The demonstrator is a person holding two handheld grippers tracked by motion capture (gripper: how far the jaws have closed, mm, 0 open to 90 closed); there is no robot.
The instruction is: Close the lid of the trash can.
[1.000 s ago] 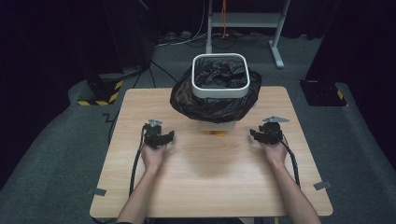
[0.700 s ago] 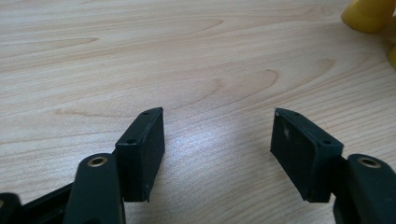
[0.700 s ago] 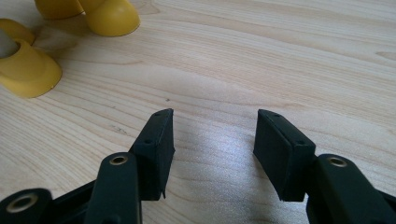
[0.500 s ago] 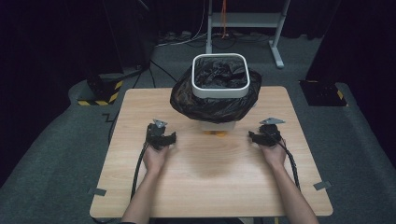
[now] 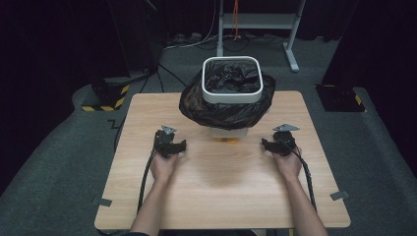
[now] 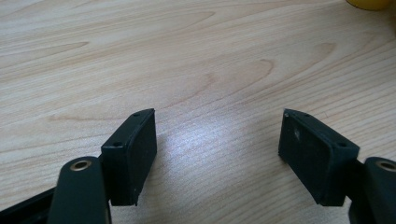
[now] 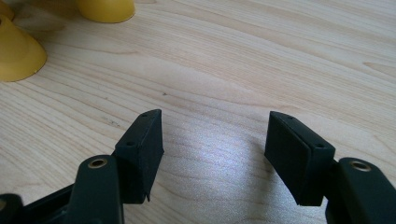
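bin: white, squarish bin (image 5: 232, 96) with rounded corners, sitting at the far middle of the bench, well ahead of both hands
bin contents: lined with a black plastic bag (image 5: 196, 105); inside it's just crumpled, glossy black film as far as I can see, can't make out anything else in there
bag outside: the spare plastic spills over the rim and puffs out around the bin's sides like a wrinkly skirt, shiny where the light hits it
yellow bits: a couple of smooth yellow rounded cone shapes (image 7: 18, 53) on the bench under the bag's front edge, look like hard plastic; what they belong to I can't tell
bench: pale wood-grain top (image 5: 221, 196), matte with a soft sheen, rectangular
left gripper: (image 5: 173, 146) resting low over the bench, left of the bin and apart from it; jaws stand wide and have just been opening, bare wood between them
right gripper: (image 5: 273, 143) same deal on the other side, jaws wide, just been opening, holding nothing
jaw pads: flat black rectangular blocks (image 6: 133, 154), matte rubbery look, small screw holes on top
floor: grey carpet (image 5: 59, 162) all around, rough texture
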